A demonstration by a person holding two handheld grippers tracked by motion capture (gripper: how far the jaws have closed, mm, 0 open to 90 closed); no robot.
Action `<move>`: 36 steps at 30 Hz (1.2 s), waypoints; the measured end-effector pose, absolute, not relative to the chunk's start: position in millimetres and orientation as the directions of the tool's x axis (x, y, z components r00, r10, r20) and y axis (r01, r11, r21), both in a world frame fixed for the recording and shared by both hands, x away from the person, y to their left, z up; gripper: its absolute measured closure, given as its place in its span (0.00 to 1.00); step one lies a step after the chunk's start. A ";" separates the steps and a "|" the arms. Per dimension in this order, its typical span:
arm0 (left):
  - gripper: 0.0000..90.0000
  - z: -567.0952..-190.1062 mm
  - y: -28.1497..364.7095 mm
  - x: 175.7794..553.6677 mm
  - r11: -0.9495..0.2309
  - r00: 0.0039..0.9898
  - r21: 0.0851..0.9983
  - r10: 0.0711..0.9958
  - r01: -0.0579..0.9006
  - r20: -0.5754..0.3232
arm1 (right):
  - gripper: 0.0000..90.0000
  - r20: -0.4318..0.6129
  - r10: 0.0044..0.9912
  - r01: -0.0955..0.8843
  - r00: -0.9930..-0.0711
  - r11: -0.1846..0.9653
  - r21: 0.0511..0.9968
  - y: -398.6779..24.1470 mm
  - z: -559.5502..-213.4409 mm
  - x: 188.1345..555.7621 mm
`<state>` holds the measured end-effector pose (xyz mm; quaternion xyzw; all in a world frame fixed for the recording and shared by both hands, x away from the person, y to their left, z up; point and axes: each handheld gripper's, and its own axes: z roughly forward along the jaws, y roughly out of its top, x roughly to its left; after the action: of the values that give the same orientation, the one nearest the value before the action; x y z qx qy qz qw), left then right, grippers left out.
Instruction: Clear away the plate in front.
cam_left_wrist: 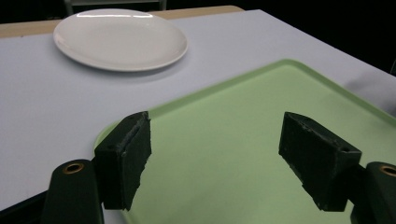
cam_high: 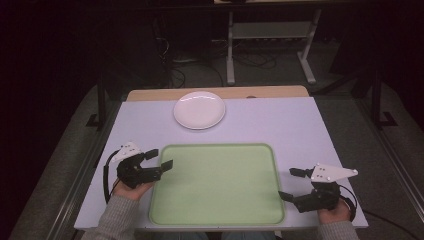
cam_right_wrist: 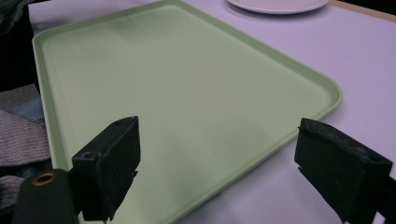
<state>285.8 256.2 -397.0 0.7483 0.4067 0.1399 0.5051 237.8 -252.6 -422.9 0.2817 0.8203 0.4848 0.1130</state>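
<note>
The green tray (cam_high: 217, 185) lies bare on the desk (cam_high: 280, 125). Beyond it sits the white plate (cam_high: 199, 110), untouched. Left claw (cam_high: 159, 159) and right claw (cam_high: 291, 184) flank the tray, both released, grasping nothing. Judged: nothing started.

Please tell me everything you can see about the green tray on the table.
The green tray is a pale green rectangle with rounded corners and a low raised rim; it looks like smooth plastic. It lies flat on the table, on the person's side, and it is empty. The white plate stands apart beyond its far edge. The left gripper is at its left edge and the right gripper at its right edge, both open; neither grips it.
</note>
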 end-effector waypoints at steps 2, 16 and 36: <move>0.28 -395.4 251.1 295.5 -0.141 0.618 0.868 0.756 0.476 -0.216 | 0.15 0.087 0.572 0.351 -0.816 0.369 0.861 -253.0 -422.7 238.0; 0.28 -378.5 227.4 329.6 -0.116 0.612 0.884 0.762 0.453 -0.214 | 0.15 0.089 0.565 0.341 -0.820 0.360 0.868 -254.5 -421.4 237.1; 0.29 -367.7 209.5 373.5 -0.063 0.570 0.876 0.782 0.478 -0.254 | 0.15 0.091 0.556 0.337 -0.826 0.358 0.871 -255.0 -420.8 237.0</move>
<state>373.5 209.5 -367.7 0.7146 0.4405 0.1451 0.5236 237.0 -255.0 -420.8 0.2733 0.8167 0.4961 0.1105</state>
